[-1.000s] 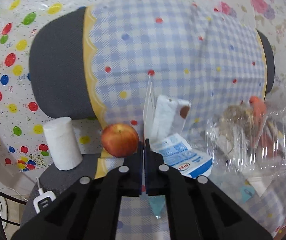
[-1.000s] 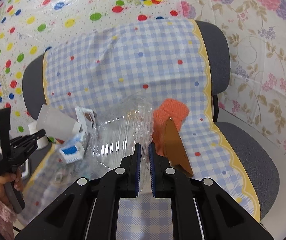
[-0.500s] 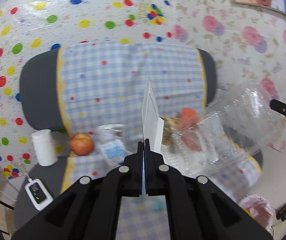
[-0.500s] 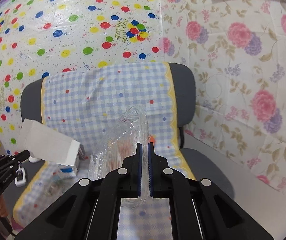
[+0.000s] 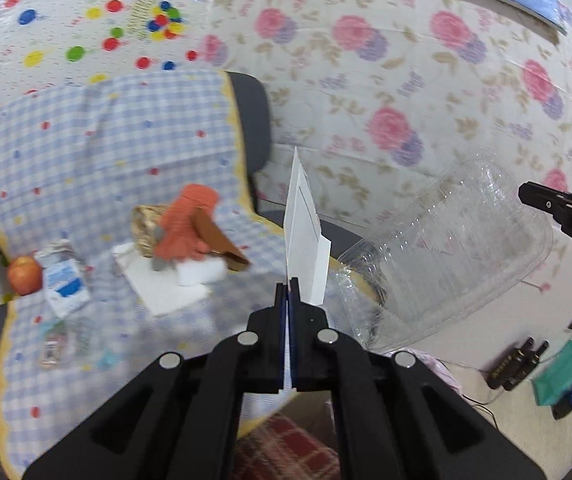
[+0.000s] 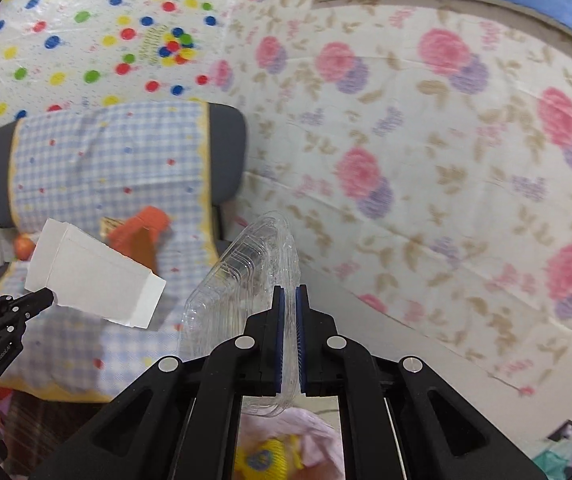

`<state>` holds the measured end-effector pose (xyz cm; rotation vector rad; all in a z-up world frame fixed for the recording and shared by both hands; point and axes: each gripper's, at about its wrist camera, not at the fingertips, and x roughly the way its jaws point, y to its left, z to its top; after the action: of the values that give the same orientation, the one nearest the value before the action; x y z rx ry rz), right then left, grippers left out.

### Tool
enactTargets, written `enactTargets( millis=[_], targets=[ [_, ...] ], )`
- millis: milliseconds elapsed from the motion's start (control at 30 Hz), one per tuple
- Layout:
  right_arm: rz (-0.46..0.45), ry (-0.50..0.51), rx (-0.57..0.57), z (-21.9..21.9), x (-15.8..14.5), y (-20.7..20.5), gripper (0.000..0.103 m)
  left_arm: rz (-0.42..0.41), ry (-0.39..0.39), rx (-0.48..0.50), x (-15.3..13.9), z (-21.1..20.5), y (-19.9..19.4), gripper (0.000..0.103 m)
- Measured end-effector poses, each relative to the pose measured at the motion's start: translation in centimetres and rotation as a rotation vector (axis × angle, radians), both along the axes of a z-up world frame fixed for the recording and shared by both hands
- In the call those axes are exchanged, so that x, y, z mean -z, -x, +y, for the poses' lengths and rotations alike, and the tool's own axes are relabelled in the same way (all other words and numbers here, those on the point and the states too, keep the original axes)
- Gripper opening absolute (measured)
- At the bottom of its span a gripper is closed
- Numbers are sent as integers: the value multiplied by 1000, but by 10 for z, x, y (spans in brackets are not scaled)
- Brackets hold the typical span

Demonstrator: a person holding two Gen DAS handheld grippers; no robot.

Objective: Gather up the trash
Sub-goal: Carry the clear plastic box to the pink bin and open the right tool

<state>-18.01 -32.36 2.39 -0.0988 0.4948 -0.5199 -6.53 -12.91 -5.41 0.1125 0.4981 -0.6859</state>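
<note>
Both jaws closed on trash: left gripper [image 5: 288, 292] pinches flat white carton [image 5: 303, 236], right gripper [image 6: 289, 300] clear clamshell [image 6: 246, 276]; chair litter blurred, probably wrappers.

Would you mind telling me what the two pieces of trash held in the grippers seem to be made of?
The clear container in the right gripper looks like thin glossy plastic: transparent, ribbed, with glints. The white box in the left gripper looks like matte thin cardboard, flattened, with crisp fold lines.

Clear glossy ribbed plastic container [image 6: 246, 280]; matt white paper carton [image 6: 94, 280]; checked cloth cover [image 5: 98, 152].
</note>
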Motion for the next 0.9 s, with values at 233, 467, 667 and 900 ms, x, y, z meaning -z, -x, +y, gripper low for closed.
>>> enactTargets(
  millis=[233,467,667,900],
  targets=[
    [118,65,109,-14,26,33,6,77,-38,160,38,-54,24,0],
    [248,48,154,-34,66,39,6,136,-143,258,71,-95,31,0],
    [313,41,133,-43,91,30,8,183,-213,269,94,-115,22,0],
    [331,-6,117,-54,116,12,17,249,-236,323,119,-139,12,21]
  ],
)
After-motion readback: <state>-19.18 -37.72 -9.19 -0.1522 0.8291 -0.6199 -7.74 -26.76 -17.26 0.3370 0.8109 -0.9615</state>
